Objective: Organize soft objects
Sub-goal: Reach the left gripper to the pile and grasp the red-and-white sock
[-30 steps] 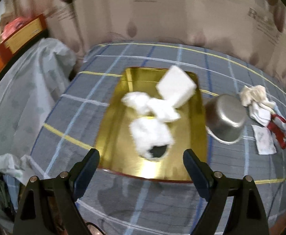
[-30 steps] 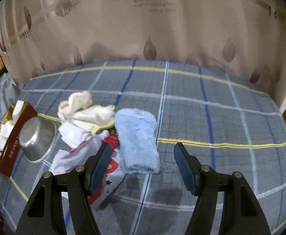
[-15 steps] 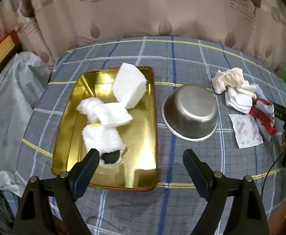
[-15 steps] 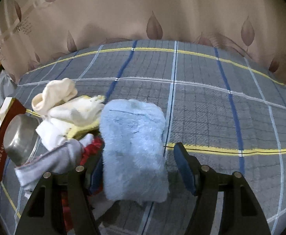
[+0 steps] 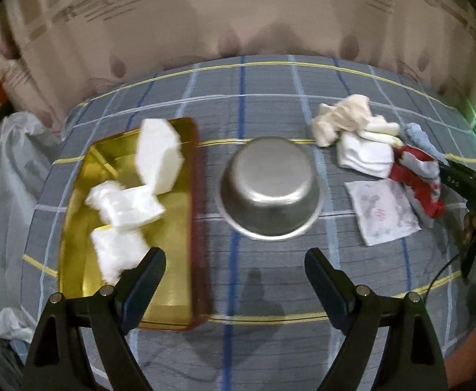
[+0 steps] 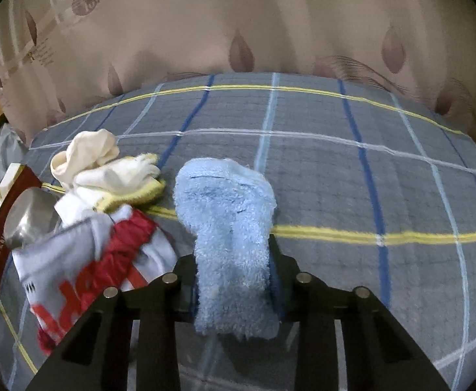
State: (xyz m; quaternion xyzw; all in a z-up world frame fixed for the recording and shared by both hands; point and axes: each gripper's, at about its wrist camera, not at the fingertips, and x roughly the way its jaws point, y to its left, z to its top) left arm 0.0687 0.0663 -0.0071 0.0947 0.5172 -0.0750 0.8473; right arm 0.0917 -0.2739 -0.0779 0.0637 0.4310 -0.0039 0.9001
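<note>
My right gripper (image 6: 234,280) is now clamped on the blue fluffy cloth (image 6: 228,228) — half a second ago its jaws stood apart around it. The cloth lies near the bed's right edge, beside the sock pile (image 6: 104,189). My left gripper (image 5: 234,280), jaws apart and empty, has swung from the gold tray (image 5: 176,280) to the steel bowl (image 5: 270,189) — I judge the cloth ready for lifting.
</note>
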